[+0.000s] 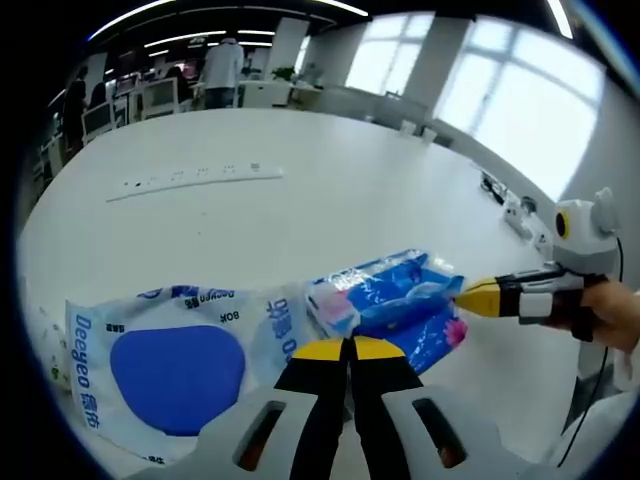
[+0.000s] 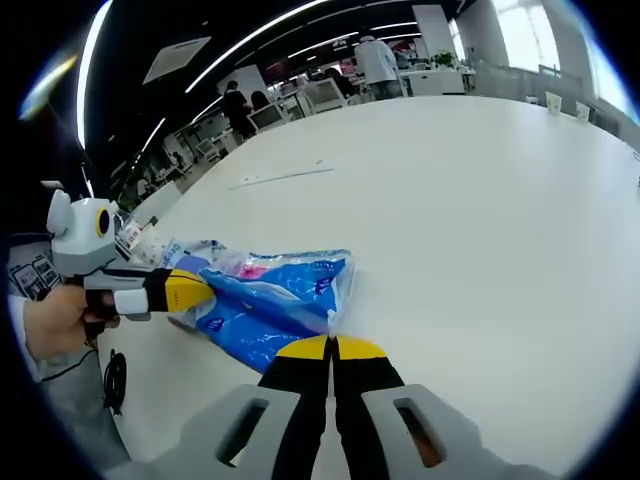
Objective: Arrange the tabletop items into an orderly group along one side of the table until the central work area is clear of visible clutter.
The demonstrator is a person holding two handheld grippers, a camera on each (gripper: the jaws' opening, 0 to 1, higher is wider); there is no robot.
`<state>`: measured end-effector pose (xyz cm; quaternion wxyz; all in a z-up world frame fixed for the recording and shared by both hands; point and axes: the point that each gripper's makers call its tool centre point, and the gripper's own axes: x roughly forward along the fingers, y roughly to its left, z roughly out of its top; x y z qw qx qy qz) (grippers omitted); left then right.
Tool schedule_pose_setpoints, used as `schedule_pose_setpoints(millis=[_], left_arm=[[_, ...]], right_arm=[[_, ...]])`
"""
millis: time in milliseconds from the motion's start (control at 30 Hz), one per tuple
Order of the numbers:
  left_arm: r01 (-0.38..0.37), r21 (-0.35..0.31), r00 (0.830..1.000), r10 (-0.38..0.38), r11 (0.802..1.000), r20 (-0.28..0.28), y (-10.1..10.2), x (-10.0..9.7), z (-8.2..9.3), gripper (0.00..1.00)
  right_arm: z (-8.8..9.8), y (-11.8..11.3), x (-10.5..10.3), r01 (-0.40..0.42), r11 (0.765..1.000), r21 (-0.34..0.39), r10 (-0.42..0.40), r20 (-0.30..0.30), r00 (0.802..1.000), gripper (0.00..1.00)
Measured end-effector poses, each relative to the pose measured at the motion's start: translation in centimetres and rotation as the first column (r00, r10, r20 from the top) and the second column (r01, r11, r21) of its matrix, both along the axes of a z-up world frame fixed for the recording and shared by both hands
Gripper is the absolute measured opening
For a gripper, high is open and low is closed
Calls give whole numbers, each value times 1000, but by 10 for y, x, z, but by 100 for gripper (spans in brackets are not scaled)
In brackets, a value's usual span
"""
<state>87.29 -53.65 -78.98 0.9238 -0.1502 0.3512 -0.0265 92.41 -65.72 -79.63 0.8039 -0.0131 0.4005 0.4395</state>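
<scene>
A blue-and-pink soft tissue pack [image 1: 395,295] lies on the white table [image 1: 330,200], and both grippers meet it at opposite ends. My left gripper [image 1: 350,347] has its yellow-tipped jaws pressed together on the pack's near edge. My right gripper [image 1: 468,297] reaches in from the right, shut on the pack's far corner. In the right gripper view the same pack [image 2: 275,295] stretches between my right gripper [image 2: 330,347] at its near corner and my left gripper [image 2: 200,290] at its other end. A large white Deeyeo wipes pack [image 1: 170,365] with a blue oval lies flat beside it.
A long white power strip [image 1: 195,180] lies on the far part of the table [image 2: 480,220], also seen as the strip [image 2: 285,177]. A cable and small items [image 1: 515,212] sit by the right edge. Chairs, desks and people stand beyond the table.
</scene>
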Motion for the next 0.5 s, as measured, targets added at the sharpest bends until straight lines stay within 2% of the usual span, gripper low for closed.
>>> schedule_pose_setpoints(millis=[500], left_arm=[[-13,-5,1000,13,1000,1,-3,1,-5,0]], right_arm=[[-12,-3,3,-9,1000,-1,9,-14,1000,0]])
